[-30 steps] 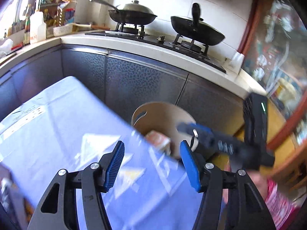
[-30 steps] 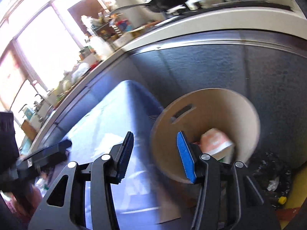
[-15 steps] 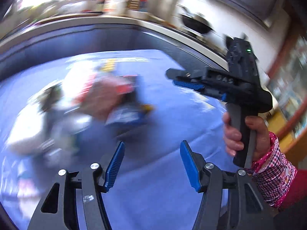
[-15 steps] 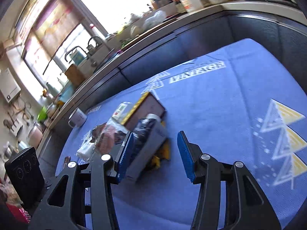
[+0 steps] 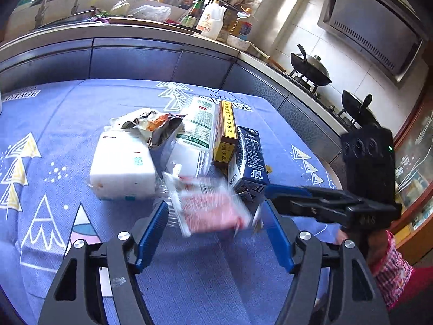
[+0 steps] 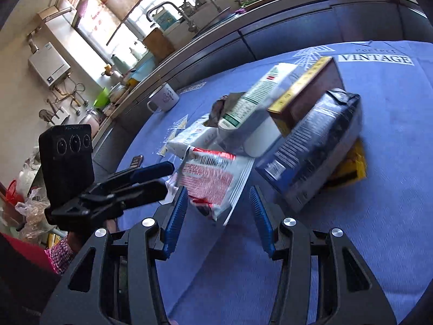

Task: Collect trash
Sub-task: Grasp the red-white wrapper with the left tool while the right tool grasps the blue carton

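Left claw (image 5: 216, 233): opening, empty, just short of red-and-white wrapper (image 5: 211, 205)
Right claw (image 6: 217, 216): opening, empty, wrapper ahead
Surface (image 5: 67, 108): blue cloth, trash heaped

on the blue tablecloth (image 5: 54, 124) lie six pieces of trash: one white tissue pack (image 5: 123, 166), one torn foil bag (image 5: 162, 132), one white bag with green print (image 5: 196, 132), one yellow box (image 5: 226, 135), one dark blue carton (image 5: 250, 159), one red-and-white wrapper (image 5: 211, 207). one white mug (image 6: 163, 98). two woks (image 5: 311, 66).
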Available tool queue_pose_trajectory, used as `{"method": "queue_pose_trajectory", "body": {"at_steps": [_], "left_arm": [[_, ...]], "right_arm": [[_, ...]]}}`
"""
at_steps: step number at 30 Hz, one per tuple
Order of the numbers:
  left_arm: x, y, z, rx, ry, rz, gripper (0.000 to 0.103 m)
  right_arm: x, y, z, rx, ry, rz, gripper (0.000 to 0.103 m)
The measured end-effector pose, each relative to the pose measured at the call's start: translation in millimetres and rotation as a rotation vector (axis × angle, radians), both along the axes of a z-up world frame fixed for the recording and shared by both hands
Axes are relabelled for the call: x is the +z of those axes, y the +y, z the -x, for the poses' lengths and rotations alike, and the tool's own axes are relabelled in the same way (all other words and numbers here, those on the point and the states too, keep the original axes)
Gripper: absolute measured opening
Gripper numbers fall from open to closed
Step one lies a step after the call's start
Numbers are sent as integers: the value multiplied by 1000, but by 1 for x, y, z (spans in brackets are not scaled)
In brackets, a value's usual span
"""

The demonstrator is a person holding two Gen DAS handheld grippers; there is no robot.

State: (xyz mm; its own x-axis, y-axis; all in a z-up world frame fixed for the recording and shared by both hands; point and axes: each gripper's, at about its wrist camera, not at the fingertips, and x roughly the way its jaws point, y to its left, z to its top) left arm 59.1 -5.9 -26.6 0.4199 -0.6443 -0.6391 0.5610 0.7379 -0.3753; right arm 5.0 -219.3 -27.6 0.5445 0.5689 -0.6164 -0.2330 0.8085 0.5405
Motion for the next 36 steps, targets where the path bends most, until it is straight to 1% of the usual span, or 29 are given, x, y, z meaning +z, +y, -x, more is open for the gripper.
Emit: {"method": "queue_pose_trajectory", "body": {"at_steps": [2,5,6,10,11,14,17,18,19,20,21,22,23,24,25,26,27,30,32,36], "left_arm": [[-3,-7,-4,3,4,-13,74],[-6,-10,-10,6,25,-16,74],[-8,-10,-11,4,33,-17,74],[-13,-10,-4,-1,35,-44,74],[-16,-8,-3,5,49,-48,74],[-27,1,-2,31,112,-37,74],[-35,11,-2,46,186,24,73],[-37,12,-4,44,202,37,69],[-39,12,-6,39,220,50,59],[-42,11,-9,31,241,62,55],[-45,10,-11,24,263,80,47],[-48,8,-12,17,272,91,35],[-50,7,-13,12,277,91,28],[-53,5,-12,5,284,91,12],[-56,5,-10,-5,292,97,2],[-57,6,-8,-18,298,108,2],[-56,6,-5,-28,291,117,1],[-49,9,5,-64,265,148,0],[-42,10,10,-80,246,169,1],[-27,3,14,-108,215,195,0]], "right_arm": [[-1,-13,13,-73,-3,13,54],[-1,-28,19,-178,-9,32,55],[-1,-34,19,-218,-13,44,61],[2,-39,12,-326,-38,87,75],[2,-37,9,-357,-41,92,79],[2,-22,-4,-410,-57,127,83],[-1,-4,-19,-428,-62,167,87],[-3,2,-24,-437,-64,202,88],[-5,8,-30,-444,-64,236,89],[-7,14,-36,-448,-61,271,89],[-12,19,-43,-449,-54,307,89],[-16,24,-47,-447,-47,338,89],[-20,26,-48,-446,-41,369,89],[-24,28,-47,-444,-40,399,89],[-26,28,-45,-435,-45,412,86],[-27,26,-39,-412,-62,396,66],[-26,22,-33,-411,-74,396,58],[-21,9,-12,-413,-103,381,49],[-14,-5,7,-427,-122,344,47],[5,-24,38,-467,-170,326,46]]}}
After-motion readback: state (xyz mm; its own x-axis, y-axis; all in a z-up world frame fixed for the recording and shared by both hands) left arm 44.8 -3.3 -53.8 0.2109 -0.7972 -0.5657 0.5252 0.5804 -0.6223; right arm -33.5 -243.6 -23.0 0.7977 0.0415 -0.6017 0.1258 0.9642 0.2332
